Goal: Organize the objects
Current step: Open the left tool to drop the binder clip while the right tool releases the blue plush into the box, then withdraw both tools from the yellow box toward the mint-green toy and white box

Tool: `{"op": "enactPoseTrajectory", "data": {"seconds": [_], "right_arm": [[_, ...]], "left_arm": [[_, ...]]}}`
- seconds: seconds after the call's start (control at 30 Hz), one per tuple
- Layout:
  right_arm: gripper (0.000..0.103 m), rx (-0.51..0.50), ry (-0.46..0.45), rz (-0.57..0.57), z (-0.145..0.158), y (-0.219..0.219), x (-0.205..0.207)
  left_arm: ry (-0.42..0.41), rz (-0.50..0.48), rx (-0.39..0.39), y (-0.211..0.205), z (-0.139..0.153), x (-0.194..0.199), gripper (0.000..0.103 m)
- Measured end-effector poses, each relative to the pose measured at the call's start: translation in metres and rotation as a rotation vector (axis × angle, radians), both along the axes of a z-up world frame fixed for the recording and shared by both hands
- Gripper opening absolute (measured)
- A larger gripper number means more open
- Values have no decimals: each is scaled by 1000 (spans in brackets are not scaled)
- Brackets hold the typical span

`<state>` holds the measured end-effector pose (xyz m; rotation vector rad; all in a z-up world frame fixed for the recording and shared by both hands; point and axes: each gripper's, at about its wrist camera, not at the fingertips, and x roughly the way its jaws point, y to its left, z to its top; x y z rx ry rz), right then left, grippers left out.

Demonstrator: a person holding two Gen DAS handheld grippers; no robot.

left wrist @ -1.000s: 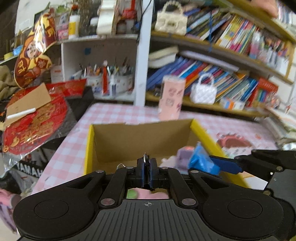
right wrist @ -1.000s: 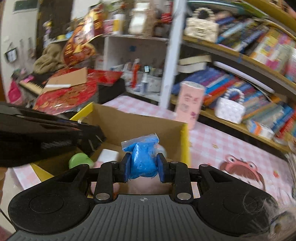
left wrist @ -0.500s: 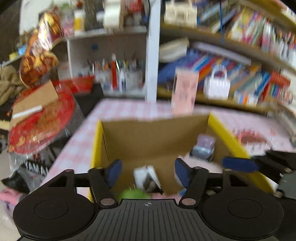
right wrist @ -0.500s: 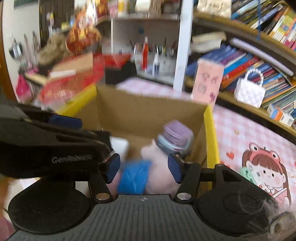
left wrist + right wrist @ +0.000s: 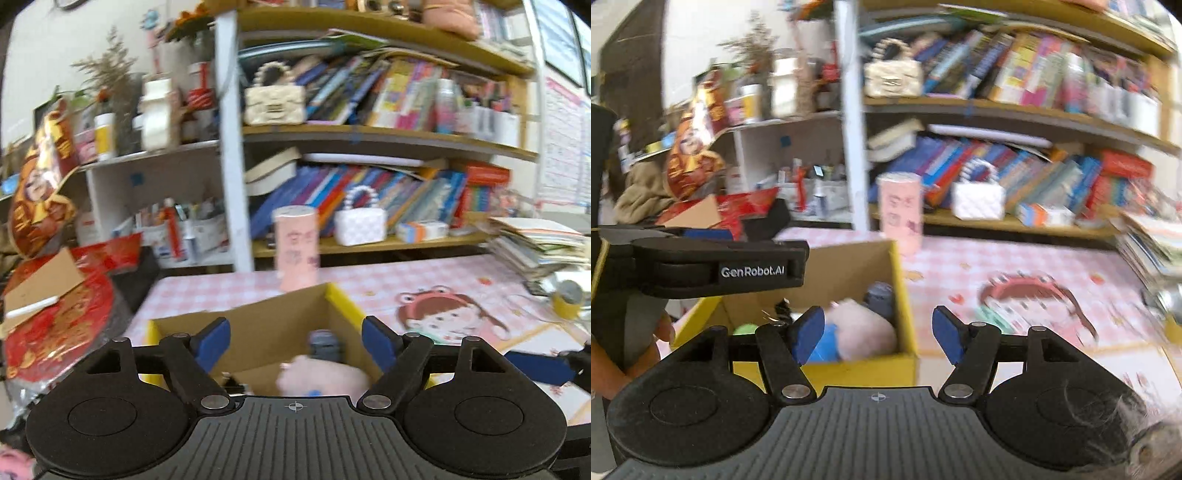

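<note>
- We judge the step in hand to be the moment after a drop into the box: both tools are empty, and the open yellow-edged cardboard box (image 5: 903,295) on the pink checked tablecloth (image 5: 369,284) already holds several small things.
- Our left gripper (image 5: 295,343) has just been opening; its blue pads (image 5: 212,341) stand wide apart over the box with nothing pressed between them.
- Our right gripper (image 5: 877,338) is released too, its jaws parted and bare, with the box's near right corner below the gap.
- In the box, from the right wrist view, we see a soft pink plush lump (image 5: 862,328), a crumpled blue plastic packet (image 5: 823,349) just beside it at the front, a small dark grey-capped bottle (image 5: 881,299) against the right wall, a bit of round green object (image 5: 746,328) at the left, and a small dark metal clip (image 5: 781,308) near the back, too blurred to name surely.
- Outside the box, a tall pink printed cylinder (image 5: 297,247) stands upright behind its far wall, apart from it.
- A yellow tape roll (image 5: 567,301) sits well off near the table's right edge.
- For the next move, we would pick one remaining loose item, keep the jaws open on approach, and close only once the pads flank it.
</note>
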<state>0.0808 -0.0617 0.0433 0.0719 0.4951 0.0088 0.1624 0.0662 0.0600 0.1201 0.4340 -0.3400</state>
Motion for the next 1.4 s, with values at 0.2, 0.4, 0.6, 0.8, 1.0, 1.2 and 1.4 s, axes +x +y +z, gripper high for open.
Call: {"op": "enactPoseTrajectory", "data": {"seconds": [0.2,0.4,0.6,0.8,1.0,1.2,1.4], "right_arm": [[62,-21,28,-108,-11,-12,-20],[62,-40,55,-179,-22,-26,-39],[62,-47,63,-204,-21,-35,-49],[62,-75,60,-227,-18,-44,-62],[62,-105,65,-247,-21,-49,-72],[62,-89,73,-273,-22,-57,-80],[62,-105,75,-282,-22,-64,-87]], "left_arm": [[17,-39,-6,-15,-6,-17,81],[28,-53,26,-28,-14,-26,81],[45,-77,34,-38,-19,-38,81],[49,-97,35,-48,-22,-51,85],[51,-104,36,-56,-24,-55,85],[49,-115,43,-61,-26,-63,85],[56,-112,36,-64,-28,-67,85]]}}
